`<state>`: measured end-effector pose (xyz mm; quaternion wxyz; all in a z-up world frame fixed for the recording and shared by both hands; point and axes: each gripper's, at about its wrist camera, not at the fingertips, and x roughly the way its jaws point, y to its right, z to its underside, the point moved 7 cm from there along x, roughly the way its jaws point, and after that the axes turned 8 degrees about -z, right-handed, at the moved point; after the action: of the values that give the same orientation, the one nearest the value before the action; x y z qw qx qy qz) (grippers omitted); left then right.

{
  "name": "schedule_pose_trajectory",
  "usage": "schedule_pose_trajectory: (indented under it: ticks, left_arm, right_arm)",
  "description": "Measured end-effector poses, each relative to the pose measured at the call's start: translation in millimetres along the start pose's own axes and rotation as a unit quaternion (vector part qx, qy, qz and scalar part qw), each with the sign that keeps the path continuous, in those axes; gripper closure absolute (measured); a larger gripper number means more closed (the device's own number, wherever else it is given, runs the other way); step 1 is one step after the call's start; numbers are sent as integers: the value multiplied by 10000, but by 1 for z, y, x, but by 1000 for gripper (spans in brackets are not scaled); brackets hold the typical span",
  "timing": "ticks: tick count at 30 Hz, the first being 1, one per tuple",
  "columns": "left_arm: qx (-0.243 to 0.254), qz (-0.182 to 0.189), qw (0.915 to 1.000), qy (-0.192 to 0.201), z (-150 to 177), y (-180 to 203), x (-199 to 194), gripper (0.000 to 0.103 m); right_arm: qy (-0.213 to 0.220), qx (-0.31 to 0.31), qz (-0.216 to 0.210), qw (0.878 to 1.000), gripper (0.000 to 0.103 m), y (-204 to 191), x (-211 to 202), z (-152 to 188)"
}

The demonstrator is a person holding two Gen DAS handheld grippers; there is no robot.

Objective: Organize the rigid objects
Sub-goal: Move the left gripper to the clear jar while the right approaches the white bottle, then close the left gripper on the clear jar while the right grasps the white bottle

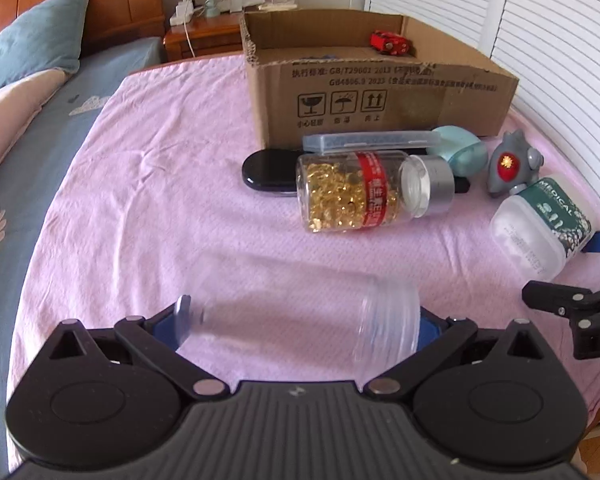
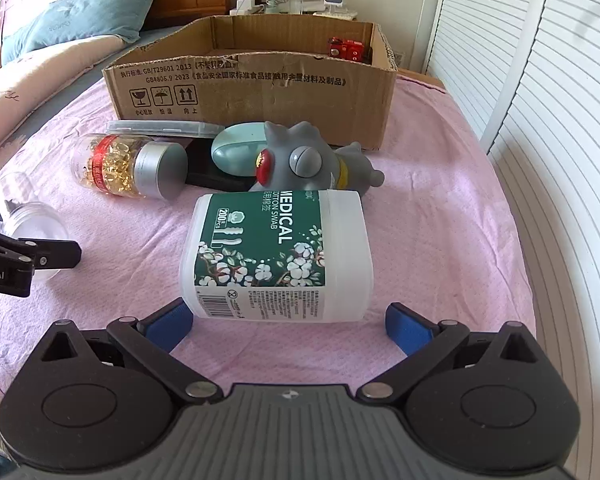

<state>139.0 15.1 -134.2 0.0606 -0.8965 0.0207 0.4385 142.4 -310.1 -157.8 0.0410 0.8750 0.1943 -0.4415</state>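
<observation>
My left gripper (image 1: 300, 320) is shut on a clear empty plastic jar (image 1: 300, 308), held sideways between its blue pads; the jar also shows in the right wrist view (image 2: 32, 216). My right gripper (image 2: 290, 320) is open, its pads on either side of the near end of a white cotton swab box (image 2: 276, 252) with a green label, lying on the pink cloth (image 2: 440, 220). Behind it lie a grey monster toy (image 2: 300, 160), a jar of gold capsules (image 1: 364, 192) and a teal case (image 1: 460, 148). A cardboard box (image 1: 380, 92) stands at the back.
A red toy car (image 1: 390, 42) is inside the cardboard box. A black flat object (image 1: 268, 172) and a clear flat case (image 1: 364, 140) lie against the box front. White louvred doors (image 2: 560, 120) are at the right, pillows (image 1: 32, 36) at the left.
</observation>
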Motion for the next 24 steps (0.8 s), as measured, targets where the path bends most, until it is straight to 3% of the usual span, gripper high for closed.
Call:
schedule_pose_trajectory:
  ticks: [9, 17, 24]
  left_arm:
    - [204, 184, 9996, 79, 12, -4, -14, 1]
    - [259, 10, 9988, 414, 12, -11, -30, 1]
    - [263, 123, 9987, 415, 12, -10, -32, 7]
  right_arm:
    - [54, -15, -8, 10000, 0, -2, 1, -1]
    - [-51, -33, -34, 10000, 0, -6, 5, -7]
    - [83, -96, -93, 9999, 0, -13, -3, -25]
